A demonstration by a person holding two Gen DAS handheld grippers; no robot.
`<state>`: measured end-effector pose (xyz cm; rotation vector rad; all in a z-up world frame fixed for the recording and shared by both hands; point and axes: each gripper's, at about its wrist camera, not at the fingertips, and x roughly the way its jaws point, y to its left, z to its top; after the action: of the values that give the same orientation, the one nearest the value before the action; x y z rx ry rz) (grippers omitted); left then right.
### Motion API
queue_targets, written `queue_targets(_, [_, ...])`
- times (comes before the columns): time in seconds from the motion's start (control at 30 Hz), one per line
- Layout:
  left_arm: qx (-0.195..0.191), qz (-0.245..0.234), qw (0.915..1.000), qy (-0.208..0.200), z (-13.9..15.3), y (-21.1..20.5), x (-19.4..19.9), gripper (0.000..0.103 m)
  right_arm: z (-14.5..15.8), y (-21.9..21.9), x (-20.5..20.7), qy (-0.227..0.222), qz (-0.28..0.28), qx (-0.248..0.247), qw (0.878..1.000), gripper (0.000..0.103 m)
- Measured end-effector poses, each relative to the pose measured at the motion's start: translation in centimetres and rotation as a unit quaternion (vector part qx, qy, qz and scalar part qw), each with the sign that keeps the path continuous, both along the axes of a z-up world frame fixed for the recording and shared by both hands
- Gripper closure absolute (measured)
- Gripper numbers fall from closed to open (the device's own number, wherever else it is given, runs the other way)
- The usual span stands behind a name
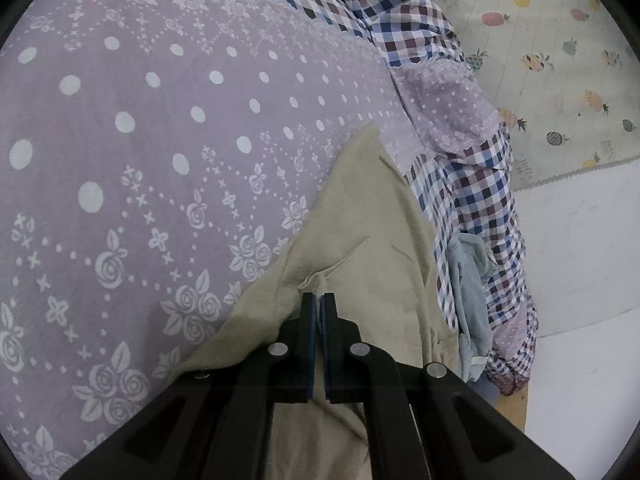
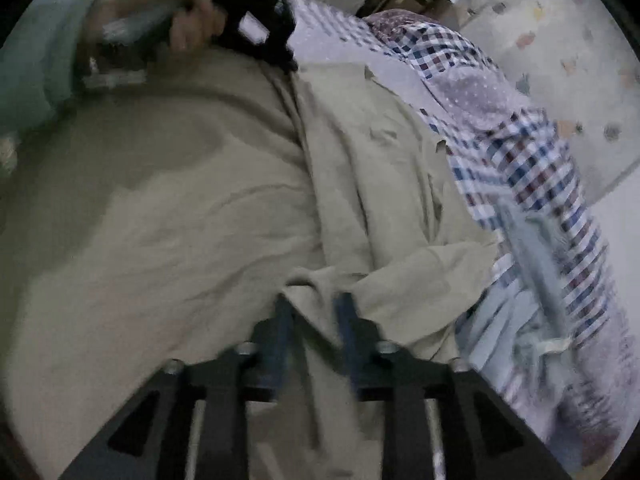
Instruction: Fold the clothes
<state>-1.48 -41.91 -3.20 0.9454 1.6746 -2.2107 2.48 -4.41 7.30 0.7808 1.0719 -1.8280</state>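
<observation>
Fingers of our left gripper (image 1: 319, 300) sit pressed together, with a pinch of the beige garment (image 1: 360, 220) caught between the blue pads. Fingers of our right gripper (image 2: 316, 308) stand partly apart, and a fold of the same beige garment (image 2: 180, 200) rises in the gap between them; through the blur we cannot tell whether the pads press on it.

We see the garment spread over a bed, lying on a lilac bedspread (image 1: 160, 140) printed with white dots and roses. Just beside the garment's right edge, a checked quilt (image 1: 472, 184) in blue, maroon and white slumps over the side of the bed, and a pale blue cloth (image 1: 472, 280) lies bunched against it. Farther off, past the bed, we see a floor mat (image 1: 560, 60) patterned with pineapples. In the right wrist view a hand (image 2: 188, 12) grips the left gripper's black body above the garment.
</observation>
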Motion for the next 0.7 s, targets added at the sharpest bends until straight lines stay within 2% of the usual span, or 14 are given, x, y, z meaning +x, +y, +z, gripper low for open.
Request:
queue_targets(0.07, [0.001,0.0,1.0,0.0,0.0,0.0,0.0,0.102,2.1,1.9,-1.2,-0.049,-0.03,-0.059,0.997,0.059])
queue_targets(0.1, [0.001,0.0,1.0,0.001,-0.1,0.0,0.0,0.102,3.4,3.3,-2.5,-0.082,-0.058,-0.102,0.99,0.058])
queue_targets(0.17, [0.002,0.0,1.0,0.001,-0.1,0.0,0.0,0.102,5.0,6.4,-5.9,-0.142,-0.126,-0.181,0.965,0.058])
queue_targets(0.23, [0.002,0.0,1.0,0.001,-0.1,0.1,0.0,0.102,5.7,8.9,-9.8,-0.18,-0.21,-0.23,0.933,0.058])
queue_targets(0.3, [0.003,0.0,1.0,0.002,-0.1,0.0,0.0,0.102,5.5,9.8,-12.3,-0.205,-0.253,-0.245,0.913,0.057])
queue_targets(0.4, [0.005,0.0,1.0,0.003,-0.1,-0.1,0.0,0.102,4.0,9.2,-15.1,-0.243,-0.278,-0.247,0.896,0.057])
queue_targets(0.6, [0.01,0.001,0.9999,0.004,-0.1,-0.1,0.0,0.102,1.3,6.6,-18.2,-0.284,-0.295,-0.224,0.884,0.058])
queue_targets(0.67, [0.012,0.002,0.9999,0.005,-0.1,-0.2,0.0,0.102,0.7,6.2,-18.5,-0.289,-0.297,-0.221,0.883,0.071])
queue_targets(0.7, [0.013,0.002,0.9999,0.005,-0.1,-0.2,0.0,0.102,0.6,6.1,-18.5,-0.289,-0.298,-0.22,0.883,0.091])
